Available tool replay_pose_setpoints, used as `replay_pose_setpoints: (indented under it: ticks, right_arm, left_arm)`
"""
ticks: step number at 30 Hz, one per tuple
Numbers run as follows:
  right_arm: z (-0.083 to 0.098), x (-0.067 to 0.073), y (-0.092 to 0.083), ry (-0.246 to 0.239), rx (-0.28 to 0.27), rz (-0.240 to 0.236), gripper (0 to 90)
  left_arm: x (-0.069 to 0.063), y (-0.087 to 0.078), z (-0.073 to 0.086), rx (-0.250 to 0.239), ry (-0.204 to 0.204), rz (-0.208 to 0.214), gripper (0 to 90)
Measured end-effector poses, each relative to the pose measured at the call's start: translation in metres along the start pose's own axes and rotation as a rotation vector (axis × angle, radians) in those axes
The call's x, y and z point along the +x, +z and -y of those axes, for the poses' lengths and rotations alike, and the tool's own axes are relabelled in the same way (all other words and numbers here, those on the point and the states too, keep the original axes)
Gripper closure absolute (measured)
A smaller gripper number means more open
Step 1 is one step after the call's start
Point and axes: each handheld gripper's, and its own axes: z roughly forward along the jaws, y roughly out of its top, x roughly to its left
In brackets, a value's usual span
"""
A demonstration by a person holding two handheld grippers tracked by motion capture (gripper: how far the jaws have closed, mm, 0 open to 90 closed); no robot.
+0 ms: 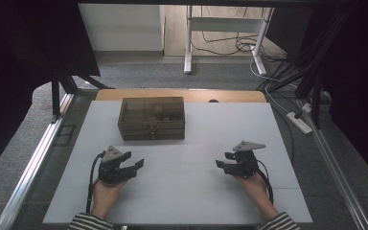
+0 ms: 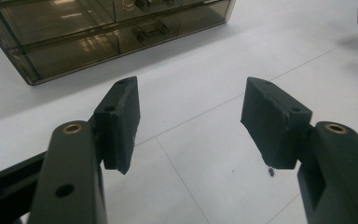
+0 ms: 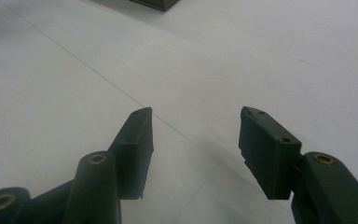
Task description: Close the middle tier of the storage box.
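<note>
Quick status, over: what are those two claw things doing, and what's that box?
Left gripper open, empty. Right gripper open, empty. Smoky drawer box sits shut, untouched, beyond the left gripper. White table bare between them, nothing in the way.

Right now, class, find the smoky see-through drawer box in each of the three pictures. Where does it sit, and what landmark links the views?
High view: the drawer box stands at the far middle of the white table, left of centre.
Left gripper view: it crosses the top left, beyond the open jaws.
Right gripper view: just a corner at the top edge.
Shared landmark: the thin seam line across the white table.
</note>
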Motion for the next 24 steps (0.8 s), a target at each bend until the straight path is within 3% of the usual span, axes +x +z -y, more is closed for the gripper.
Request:
replay_pose_setpoints:
  ticks: [24]
  right_arm:
    - [0.018, 0.000, -0.025, 0.004, -0.037, 0.044, 42.1]
  left_arm:
    - [-0.005, -0.009, 0.010, -0.045, 0.016, -0.001, 37.4]
